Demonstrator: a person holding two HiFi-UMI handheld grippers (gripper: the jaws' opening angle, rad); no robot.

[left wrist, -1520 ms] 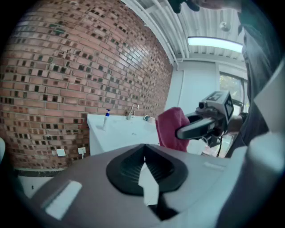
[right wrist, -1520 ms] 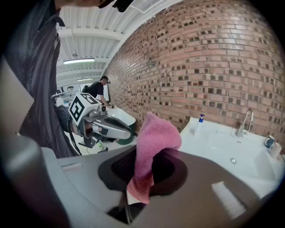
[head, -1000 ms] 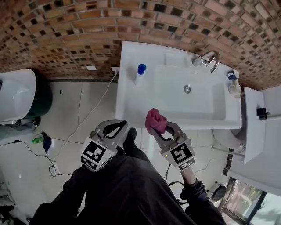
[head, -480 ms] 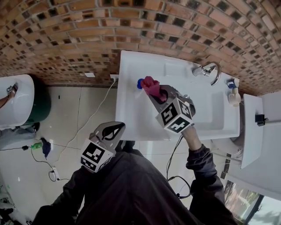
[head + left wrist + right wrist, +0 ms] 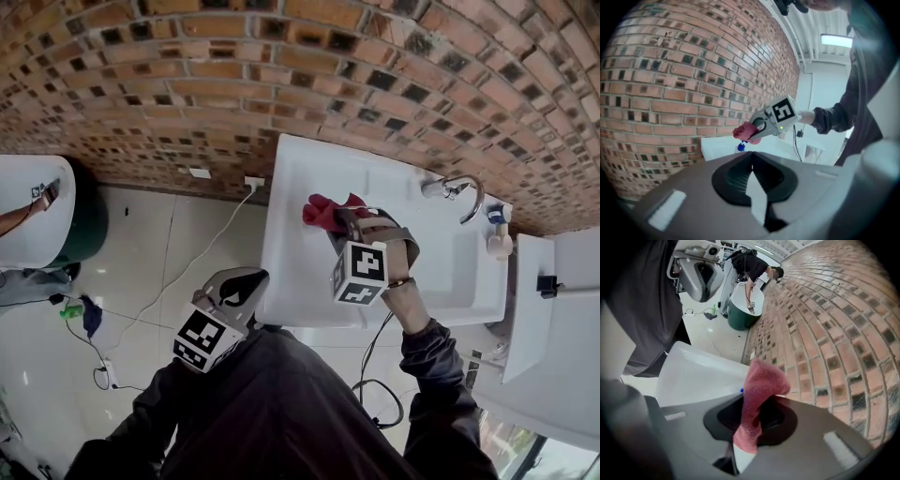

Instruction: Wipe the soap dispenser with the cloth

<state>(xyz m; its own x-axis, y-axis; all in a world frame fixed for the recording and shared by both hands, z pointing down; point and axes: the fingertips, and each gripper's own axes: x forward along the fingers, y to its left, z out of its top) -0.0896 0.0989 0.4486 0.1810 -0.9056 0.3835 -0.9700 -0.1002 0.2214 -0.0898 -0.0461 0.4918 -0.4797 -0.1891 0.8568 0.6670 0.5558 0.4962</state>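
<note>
Right hand-held gripper (image 5: 339,217) is reached out over the white washbasin (image 5: 292,281), its jaws pressed tight on a pink-red cloth (image 5: 323,210). One end of the cloth trails back between the jaws and the rest bunches up past the tips. The soap dispenser (image 5: 740,147) stands at the back left corner of the washbasin, close to the brick wall (image 5: 187,84). In the head view the cloth covers it completely. In the left gripper view only its blue cap shows, just under the bunched cloth, and whether the two touch cannot be told. A sliver of the same blue peeks out beside the cloth in the right gripper view. The left hand-held gripper (image 5: 247,278) is held low, off the front left corner of the washbasin and above the tiled floor (image 5: 169,253), well apart from the right hand-held gripper. Its jaws are pressed together with nothing between them, and they point toward the dispenser's corner. A chrome tap (image 5: 457,190) rises at the back edge of the washbasin toward its right side, and a small bottle (image 5: 498,240) stands at the back right corner. A white cable (image 5: 202,262) runs from a wall socket across the floor.
</note>
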